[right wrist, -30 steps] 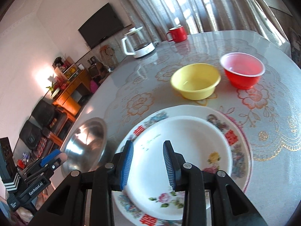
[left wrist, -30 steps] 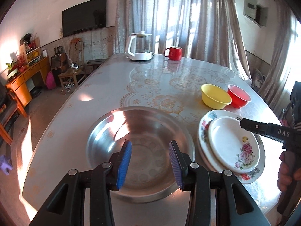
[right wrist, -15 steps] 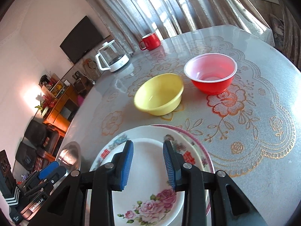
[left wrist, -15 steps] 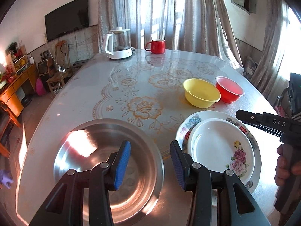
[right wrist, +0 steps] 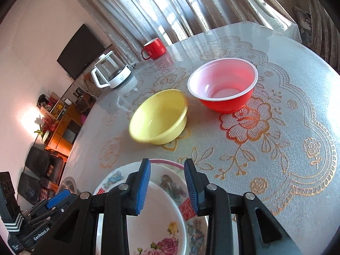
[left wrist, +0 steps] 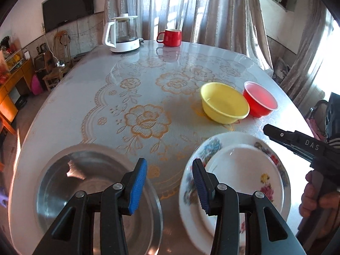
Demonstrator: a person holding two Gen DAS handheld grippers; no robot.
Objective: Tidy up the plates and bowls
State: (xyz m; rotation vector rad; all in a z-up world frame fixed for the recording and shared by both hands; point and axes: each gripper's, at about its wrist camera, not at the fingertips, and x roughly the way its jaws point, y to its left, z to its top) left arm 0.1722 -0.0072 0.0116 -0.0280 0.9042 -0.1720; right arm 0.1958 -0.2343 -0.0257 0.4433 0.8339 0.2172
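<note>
Both tools have slid toward the yellow bowl [left wrist: 225,103]. Left wrist view: left tool [left wrist: 170,182], part open and empty, hangs between steel basin [left wrist: 63,182] and stacked plates [left wrist: 244,170]. Right wrist view: right tool [right wrist: 167,182], part open and empty, hovers over the plates' far rim; red bowl [right wrist: 225,85] sits just beside the yellow bowl.

Plain yellow plastic bowl [right wrist: 158,116], red plastic bowl with white inside [right wrist: 223,86], two stacked white plates with pink and yellow flowers [left wrist: 242,176], shiny steel basin [left wrist: 63,191], grey tablecloth with golden rose pattern [left wrist: 146,121], red mug [left wrist: 170,37], blue gripper pads [right wrist: 144,186]
</note>
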